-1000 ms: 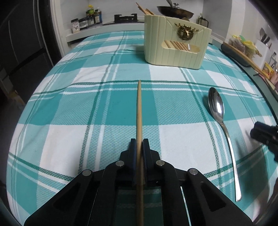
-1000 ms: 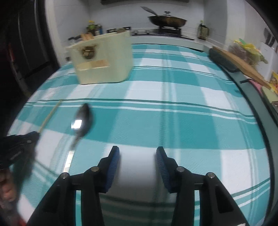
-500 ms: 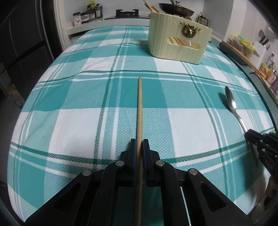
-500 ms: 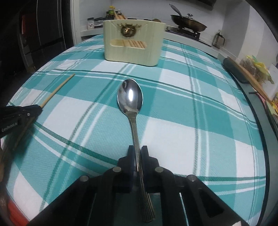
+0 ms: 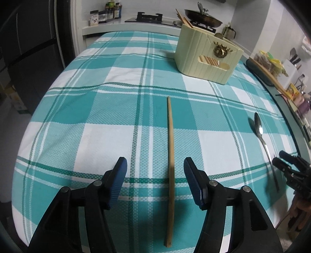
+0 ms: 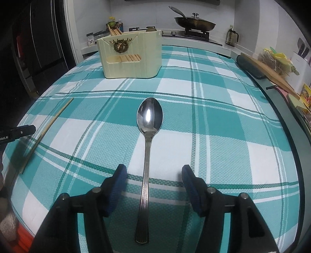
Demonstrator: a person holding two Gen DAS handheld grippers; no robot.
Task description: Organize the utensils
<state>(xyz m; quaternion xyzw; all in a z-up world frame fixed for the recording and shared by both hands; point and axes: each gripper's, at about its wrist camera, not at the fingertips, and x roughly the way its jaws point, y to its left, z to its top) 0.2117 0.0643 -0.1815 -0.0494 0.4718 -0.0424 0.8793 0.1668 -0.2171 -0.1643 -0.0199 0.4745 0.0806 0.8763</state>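
A wooden chopstick (image 5: 170,148) lies flat on the teal checked tablecloth (image 5: 97,120), between the open fingers of my left gripper (image 5: 155,182). A metal spoon (image 6: 147,140) lies flat, bowl away from me, its handle between the open fingers of my right gripper (image 6: 153,184). The spoon (image 5: 261,136) and right gripper (image 5: 287,167) also show at the right of the left wrist view. The chopstick (image 6: 48,128) shows at the left of the right wrist view. A cream utensil holder (image 5: 208,56) with chopsticks inside stands at the far side; it also shows in the right wrist view (image 6: 132,56).
A stove with a lidded pan (image 6: 194,22) sits behind the table. Spice jars (image 5: 108,11) stand at the back left. A cutting board and clutter (image 6: 272,68) line the right counter. A dark fridge (image 5: 29,48) is at the left.
Both grippers have opened. The chopstick and the spoon, held half a second ago, now lie loose on the cloth between the fingers.
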